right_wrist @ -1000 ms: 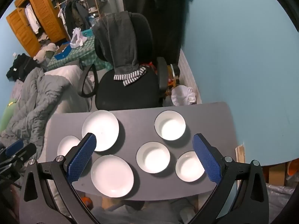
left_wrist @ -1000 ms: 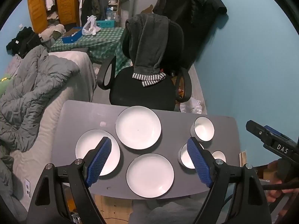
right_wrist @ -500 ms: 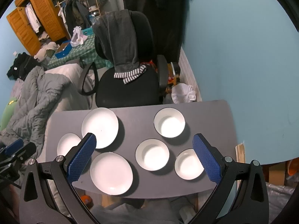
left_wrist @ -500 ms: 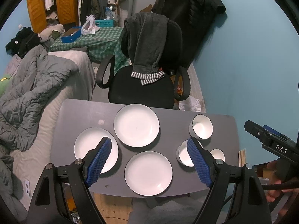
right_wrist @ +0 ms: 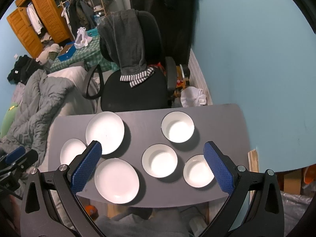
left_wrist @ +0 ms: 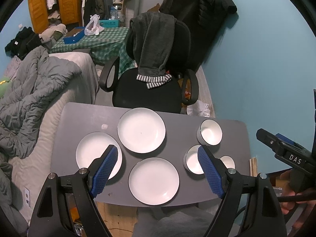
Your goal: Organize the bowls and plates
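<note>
**Both hand-held grippers hover wide apart over six separate dishes**

The left hand-held gripper (left_wrist: 158,169) hangs above the near edge of the table (left_wrist: 83,116) with its blue-padded fingers (left_wrist: 104,170) spread wide and nothing between them. The right hand-held gripper (right_wrist: 152,166) is held the same way, its pads (right_wrist: 218,166) far apart and empty. From the left wrist view the right hand-held gripper's black body shows at the right edge, with a hand (left_wrist: 292,193) of the person gripping its handle.

On the grey table lie three white plates and three white bowls, none stacked. The near plate (left_wrist: 154,180) sits at the near middle, between the left gripper's fingers as the camera sees it. The left plate (left_wrist: 92,152) lies to its left, partly hidden behind the left finger. The far plate (left_wrist: 141,130) rests toward the far edge, close to both others but not overlapping them.

The bowls occupy the right half. The middle bowl (right_wrist: 159,161) sits near the table's centre, the near right bowl (right_wrist: 197,171) is just beside it by the near right corner, and the far bowl (right_wrist: 177,126) stands farther back, apart from the other two.

Beyond the far edge stands a black office chair (left_wrist: 146,96) with a dark grey garment (left_wrist: 154,43) draped over its back. A bed with a rumpled grey duvet (left_wrist: 33,94) runs along the left, and a blue wall (right_wrist: 256,49) closes the right side.
</note>
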Tool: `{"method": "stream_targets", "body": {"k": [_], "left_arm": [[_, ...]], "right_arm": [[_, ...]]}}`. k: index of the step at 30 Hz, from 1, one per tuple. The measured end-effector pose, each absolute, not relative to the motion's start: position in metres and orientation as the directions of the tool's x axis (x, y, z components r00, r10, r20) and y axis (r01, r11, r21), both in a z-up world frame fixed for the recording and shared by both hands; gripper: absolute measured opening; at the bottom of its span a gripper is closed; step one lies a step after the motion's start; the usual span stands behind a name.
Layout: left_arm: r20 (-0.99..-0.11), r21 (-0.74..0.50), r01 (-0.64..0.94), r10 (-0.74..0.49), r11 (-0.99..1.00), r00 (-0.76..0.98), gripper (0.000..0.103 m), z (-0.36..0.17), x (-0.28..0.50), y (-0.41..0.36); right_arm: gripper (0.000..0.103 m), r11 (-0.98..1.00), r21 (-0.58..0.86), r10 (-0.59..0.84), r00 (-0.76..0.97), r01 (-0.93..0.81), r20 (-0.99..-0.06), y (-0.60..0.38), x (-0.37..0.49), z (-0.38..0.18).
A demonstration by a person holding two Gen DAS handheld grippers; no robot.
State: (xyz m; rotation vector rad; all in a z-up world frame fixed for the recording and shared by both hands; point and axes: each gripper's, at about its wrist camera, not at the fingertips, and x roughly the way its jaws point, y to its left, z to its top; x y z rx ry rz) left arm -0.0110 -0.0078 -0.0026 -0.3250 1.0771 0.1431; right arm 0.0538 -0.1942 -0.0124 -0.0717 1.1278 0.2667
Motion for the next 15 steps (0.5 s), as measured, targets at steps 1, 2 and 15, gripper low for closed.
{"method": "stream_targets", "body": {"k": [1, 2, 15], "left_arm": [[-0.882, -0.191, -0.271, -0.043, 0.943, 0.47, 0.084, -0.0023, -0.0111, -0.0087], [-0.882, -0.191, -0.271, -0.044, 0.943, 0.469, 0.084, -0.0022, -0.0111, -0.0079], [-0.883, -0.196, -0.271, -0.049, 0.942, 0.468, 0.084, -0.0029, -0.0111, -0.0067]], "right_arm": [[0.101, 0.966, 0.079, 0.176, 0.4, -0.247, -0.9, -0.1948, 0.0517, -0.0133], [0.101, 0.966, 0.079, 0.176, 0.399, -0.248, -0.9, -0.1954, 0.0508, -0.013], [0.101, 0.966, 0.078, 0.173, 0.389, -0.248, -0.905, -0.194, 0.0487, -0.0085]]}}
